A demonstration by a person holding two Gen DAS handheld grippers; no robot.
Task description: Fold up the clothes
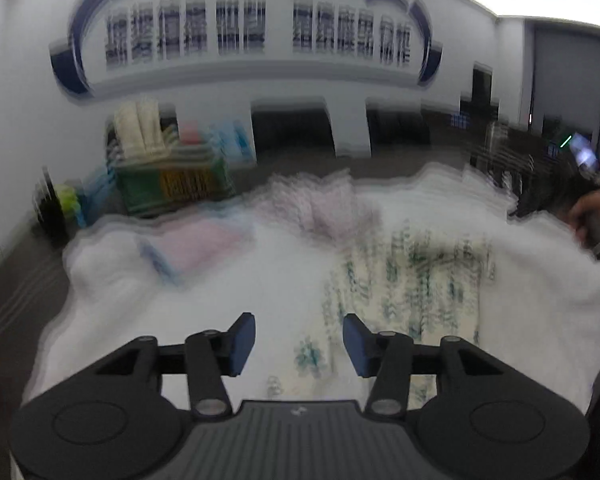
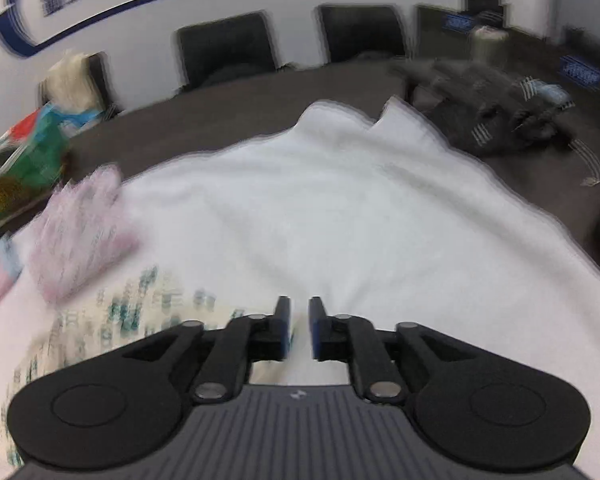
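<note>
A cream garment with a green print (image 1: 412, 288) lies on a white cloth (image 1: 228, 304) that covers the table. My left gripper (image 1: 299, 344) is open and empty, above the garment's near left edge. In the right wrist view the same garment (image 2: 112, 320) lies at the lower left. My right gripper (image 2: 299, 328) hovers by its right edge with the jaws nearly together and a narrow gap between them; nothing shows in the gap. Both views are motion-blurred. The right gripper also shows in the left wrist view (image 1: 580, 168), held by a hand.
Folded pink clothes (image 1: 196, 244) and a pale pink striped piece (image 1: 324, 204) lie at the cloth's far side. A green and orange basket (image 1: 172, 176) with towels stands at the back left. A dark garment pile (image 2: 496, 108) lies at the far right. Black chairs (image 2: 228, 48) stand behind the table.
</note>
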